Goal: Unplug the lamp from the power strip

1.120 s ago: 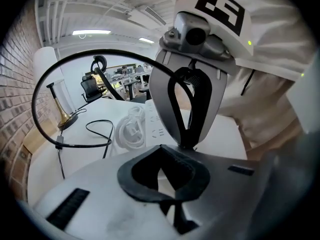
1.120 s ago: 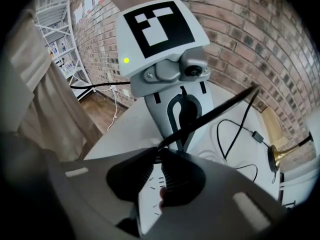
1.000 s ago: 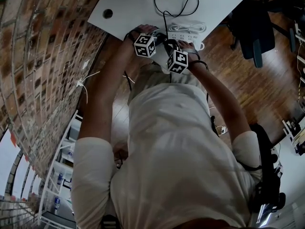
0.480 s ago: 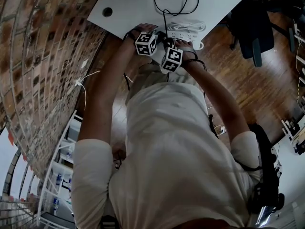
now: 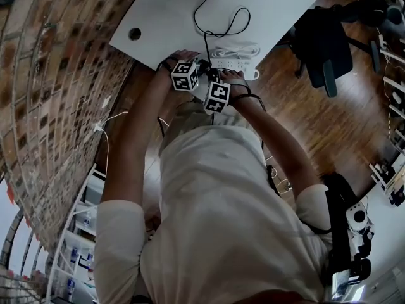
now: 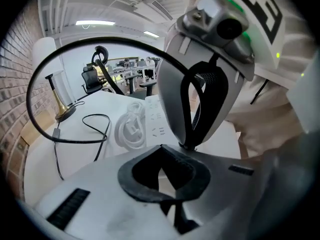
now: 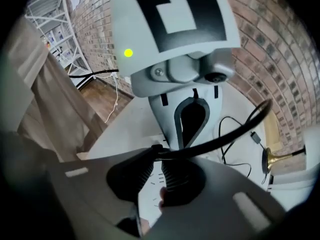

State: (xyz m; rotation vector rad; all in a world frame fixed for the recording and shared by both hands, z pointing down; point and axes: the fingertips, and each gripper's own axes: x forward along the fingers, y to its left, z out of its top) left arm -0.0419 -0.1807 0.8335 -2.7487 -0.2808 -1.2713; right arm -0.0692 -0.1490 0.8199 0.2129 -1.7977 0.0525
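White tabletop (image 5: 171, 11) carries the white power strip (image 5: 239, 63) close to its near edge, with a coiled white cord (image 6: 131, 129) lying just beside it. Both tools meet over the strip's near end. The right hand-held gripper (image 7: 159, 156) points steeply down and is clamped at its tips on the black lamp cable (image 7: 220, 139). From there the cable arcs up and away across the tabletop toward the brass-footed lamp (image 6: 62, 113), which stands near the brick wall (image 5: 50, 75). The left hand-held gripper (image 6: 162, 151) sits almost tip to tip with the right one. Its jaws are drawn together, with only a sliver of white showing between the pads, and whether they pinch anything cannot be made out. Whether the plug sits in the strip cannot be told either. A dark office chair (image 5: 323, 40) stands on the wooden floor (image 5: 329, 119) beside the tabletop.
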